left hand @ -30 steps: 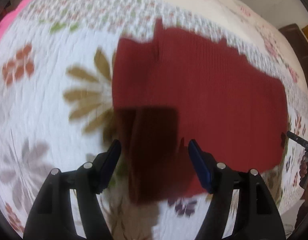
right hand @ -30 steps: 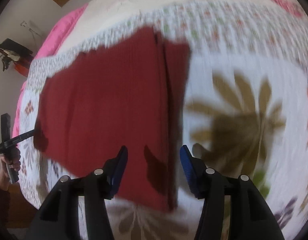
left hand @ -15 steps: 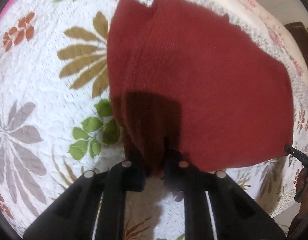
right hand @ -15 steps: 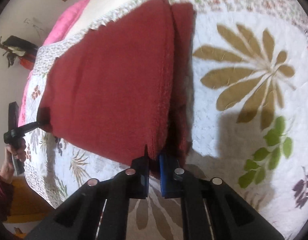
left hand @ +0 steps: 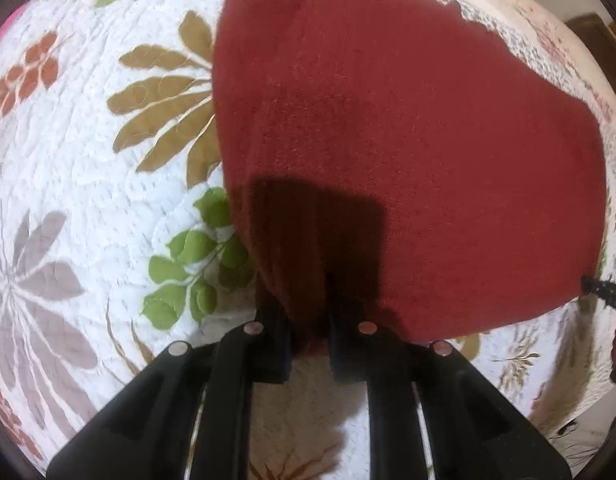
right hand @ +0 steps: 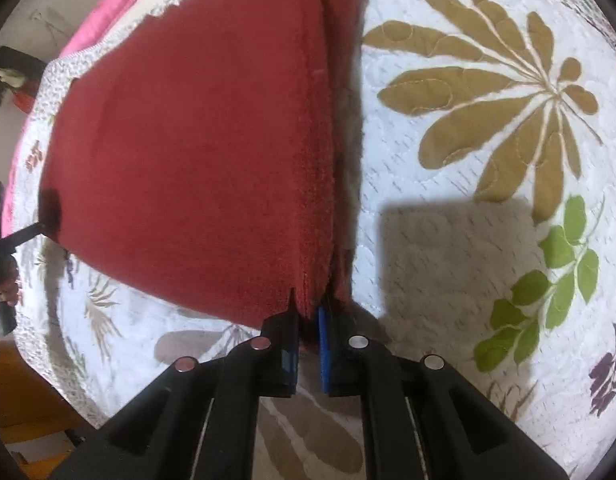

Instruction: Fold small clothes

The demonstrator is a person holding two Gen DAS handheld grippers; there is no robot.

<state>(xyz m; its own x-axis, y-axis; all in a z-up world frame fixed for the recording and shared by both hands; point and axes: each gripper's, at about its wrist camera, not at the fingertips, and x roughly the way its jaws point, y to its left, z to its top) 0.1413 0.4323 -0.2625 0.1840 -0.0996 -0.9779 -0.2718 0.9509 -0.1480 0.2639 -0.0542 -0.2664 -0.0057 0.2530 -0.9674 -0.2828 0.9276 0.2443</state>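
on the floral quilt [left hand: 80, 152], i have both tools clamped on the near edge of the red garment [left hand: 407, 152] — the left gripper [left hand: 309, 320] pinches its left near corner, jaws drawn in tight around the cloth, and the right gripper [right hand: 308, 320] bites the opposite near corner the same way, blue pads [right hand: 323, 344] showing either side of the fabric. a second ago both sets of jaws stood wide apart above the cloth with nothing in them; half a second ago they had already closed on it, and now the garment fills more of each view and its near edge rises off the quilt toward the cameras. the red garment lies folded lengthwise, a narrower layer showing along its outer side, its far end reaching the quilt's patterned border. in the left wrist view the other tool's tip [left hand: 603, 292] shows at the garment's right corner; in the right wrist view the person's hand [right hand: 4, 284] grips the left tool's handle at the far left.
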